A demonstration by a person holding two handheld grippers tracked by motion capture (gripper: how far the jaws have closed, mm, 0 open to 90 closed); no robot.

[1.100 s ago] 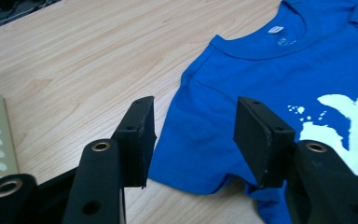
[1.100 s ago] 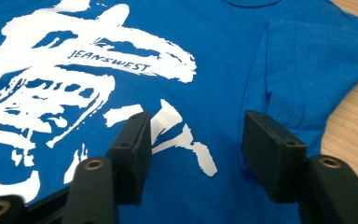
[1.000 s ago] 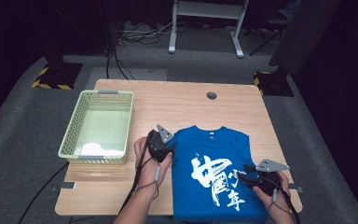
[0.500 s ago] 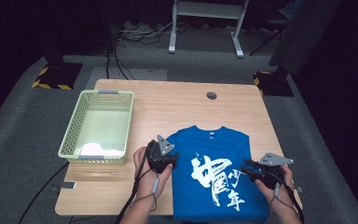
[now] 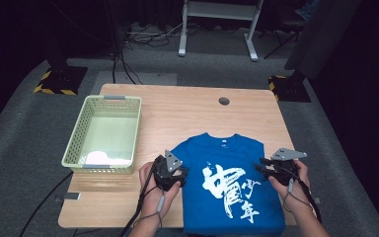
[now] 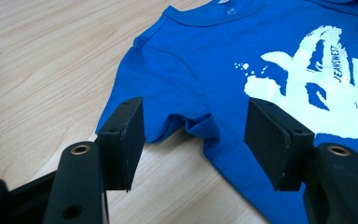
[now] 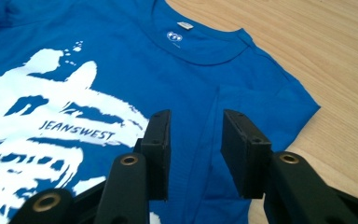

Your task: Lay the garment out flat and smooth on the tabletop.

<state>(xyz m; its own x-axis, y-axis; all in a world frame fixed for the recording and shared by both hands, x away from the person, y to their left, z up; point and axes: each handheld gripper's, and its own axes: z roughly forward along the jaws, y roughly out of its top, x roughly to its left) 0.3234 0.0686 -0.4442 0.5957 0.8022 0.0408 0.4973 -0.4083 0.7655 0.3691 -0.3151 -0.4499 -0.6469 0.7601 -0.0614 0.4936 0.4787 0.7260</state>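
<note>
My left tongs (image 6: 196, 140) had just been opening, released, straddling the blue T-shirt's (image 5: 229, 182) left sleeve edge; my right tongs (image 7: 193, 149), closing yet gripping nothing, hovered beside its "JEANSWEST" print (image 7: 77, 130). Bare surface (image 5: 187, 111) lay beyond its collar.

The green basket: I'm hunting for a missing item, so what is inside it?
Inside the green basket lies one small white thing at the near end; the high view is too coarse to identify it. The near wall hides the floor strip right behind it.

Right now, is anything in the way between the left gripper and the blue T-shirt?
No. The left gripper has open jaws right at the blue T-shirt's sleeve edge, with just bare table below.
</note>
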